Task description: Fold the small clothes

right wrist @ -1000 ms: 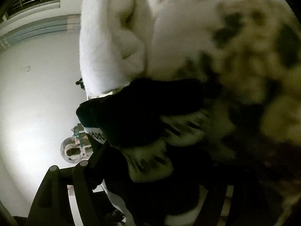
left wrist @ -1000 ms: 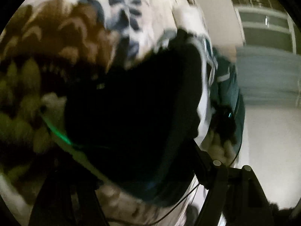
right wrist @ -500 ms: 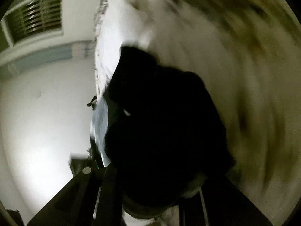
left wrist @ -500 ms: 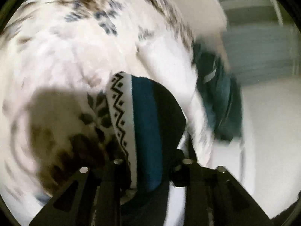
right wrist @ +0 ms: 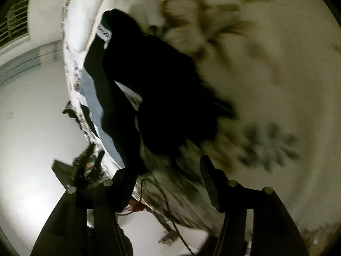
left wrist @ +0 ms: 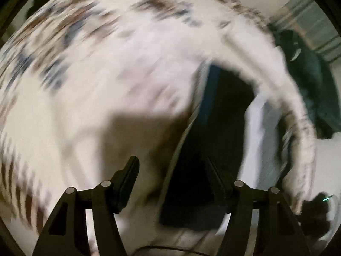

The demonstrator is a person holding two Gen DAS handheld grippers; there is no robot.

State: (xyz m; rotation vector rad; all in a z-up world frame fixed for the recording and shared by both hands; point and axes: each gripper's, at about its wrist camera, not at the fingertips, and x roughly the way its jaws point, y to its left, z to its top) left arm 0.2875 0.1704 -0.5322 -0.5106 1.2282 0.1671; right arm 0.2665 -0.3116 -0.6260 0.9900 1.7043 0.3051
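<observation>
A dark garment point(left wrist: 215, 128) with a blue stripe and a white patterned band lies on the flowered bedspread point(left wrist: 106, 74), blurred by motion. My left gripper point(left wrist: 171, 177) hovers over its near end, jaws opening. The right finger point(left wrist: 216, 183) overlaps the cloth and the left finger stands over bare bedspread, so nothing is pinched. In the right wrist view the same dark garment point(right wrist: 153, 89) lies by the bed's edge. My right gripper point(right wrist: 168, 181) is just in front of it, jaws opening. A dark strip of the cloth reaches its left finger point(right wrist: 125, 185), and the pads do not press it.
A second dark teal garment point(left wrist: 309, 89) lies at the far right edge of the bed. A pale floor point(right wrist: 27, 138) drops away left of the bed, with a dark object point(right wrist: 81, 166) on it. A thin cable point(right wrist: 166, 204) hangs near the right gripper.
Half a second ago both grippers were closed on the dark garment. Both jaws have since spread and the cloth lies on the bedspread. The left gripper has pulled back from it.
</observation>
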